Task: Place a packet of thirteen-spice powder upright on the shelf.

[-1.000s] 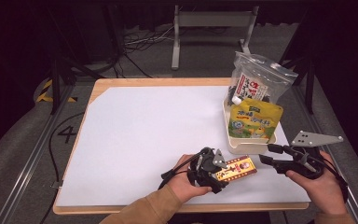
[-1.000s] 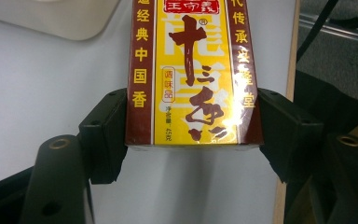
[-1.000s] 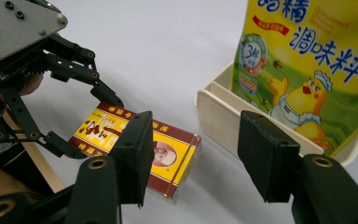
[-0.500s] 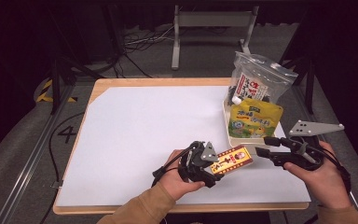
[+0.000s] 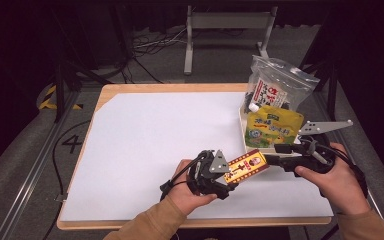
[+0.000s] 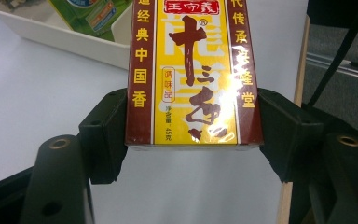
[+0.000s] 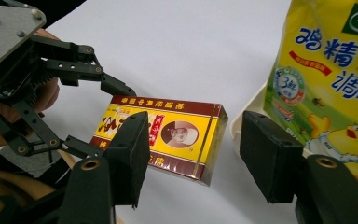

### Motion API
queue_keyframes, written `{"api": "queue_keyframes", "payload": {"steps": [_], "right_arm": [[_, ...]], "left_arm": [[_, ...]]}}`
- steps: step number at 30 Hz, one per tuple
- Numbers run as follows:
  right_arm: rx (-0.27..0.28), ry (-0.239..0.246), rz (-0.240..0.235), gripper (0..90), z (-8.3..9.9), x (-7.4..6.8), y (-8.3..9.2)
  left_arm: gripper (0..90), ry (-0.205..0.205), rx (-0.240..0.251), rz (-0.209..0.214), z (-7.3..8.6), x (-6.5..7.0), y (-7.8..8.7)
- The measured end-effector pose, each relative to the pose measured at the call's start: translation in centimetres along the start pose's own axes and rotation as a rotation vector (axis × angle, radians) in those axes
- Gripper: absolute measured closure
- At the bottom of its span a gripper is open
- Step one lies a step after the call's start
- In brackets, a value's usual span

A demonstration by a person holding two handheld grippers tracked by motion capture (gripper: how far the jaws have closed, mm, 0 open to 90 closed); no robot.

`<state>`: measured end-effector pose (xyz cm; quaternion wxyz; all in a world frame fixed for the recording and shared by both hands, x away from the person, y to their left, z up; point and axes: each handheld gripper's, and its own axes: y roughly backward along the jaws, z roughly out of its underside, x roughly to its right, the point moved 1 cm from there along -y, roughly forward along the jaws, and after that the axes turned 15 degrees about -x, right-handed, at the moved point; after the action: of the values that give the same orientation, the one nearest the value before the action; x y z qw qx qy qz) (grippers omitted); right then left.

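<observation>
Left gripper (image 5: 228, 179): I have it clamped on the yellow and maroon seasoning box (image 5: 247, 166), one jaw on each long side, near the box's back end, so most of the box sticks out in front for the other tool to reach.
Seasoning box, place: lifted off the white table sheet (image 5: 145, 145), near its front edge, slanting up toward the right, just in front of the white tray (image 5: 242, 119).
Right gripper (image 5: 270, 160): jaws apart and holding nothing; they have just been opening a little. In the right gripper view the box's free end (image 7: 168, 137) lies ahead of the jaws, partly covered by one of them, and neither pad presses on it. I judge I am lining up to take that end, a hand-over from left to right.
Tray: holds a yellow chicken-essence pouch (image 5: 273, 126) with a clear printed bag (image 5: 272, 90) behind it; probably where the box belongs or came from.
Hard to make out: in the left gripper view the box's (image 6: 192, 70) top is cut off by the frame. How far in front of my right jaws the box end stands I cannot tell. The tray's far wall is hidden by the bags.
</observation>
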<state>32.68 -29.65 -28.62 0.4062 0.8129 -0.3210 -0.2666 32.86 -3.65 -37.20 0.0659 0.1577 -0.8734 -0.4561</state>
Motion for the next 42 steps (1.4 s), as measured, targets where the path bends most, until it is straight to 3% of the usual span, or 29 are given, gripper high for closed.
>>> {"api": "queue_keyframes", "payload": {"steps": [7, 17, 29, 37, 42], "right_arm": [[-0.038, -0.054, -0.045, 42.7, -0.8, 0.1, -1.0], [-0.063, -0.069, -0.068, 40.8, -1.4, -0.1, -2.0], [-0.084, -0.116, -0.129, 39.8, -1.7, 0.1, -3.2], [-0.098, -0.081, -0.188, 37.5, -2.1, -0.4, -4.2], [-0.097, -0.078, -0.199, 38.8, -2.3, -0.5, -4.4]], "left_arm": [[32.4, 0.016, 0.052, -0.016, 0.4, -0.1, 0.7], [32.4, 0.052, 0.140, -0.012, 1.1, 0.0, 0.9], [32.4, 0.046, 0.180, -0.025, 1.6, 0.5, 0.8], [32.4, 0.045, 0.208, -0.050, 2.0, 0.6, 1.3], [32.3, 0.053, 0.201, -0.056, 2.2, 0.6, 1.3]]}}
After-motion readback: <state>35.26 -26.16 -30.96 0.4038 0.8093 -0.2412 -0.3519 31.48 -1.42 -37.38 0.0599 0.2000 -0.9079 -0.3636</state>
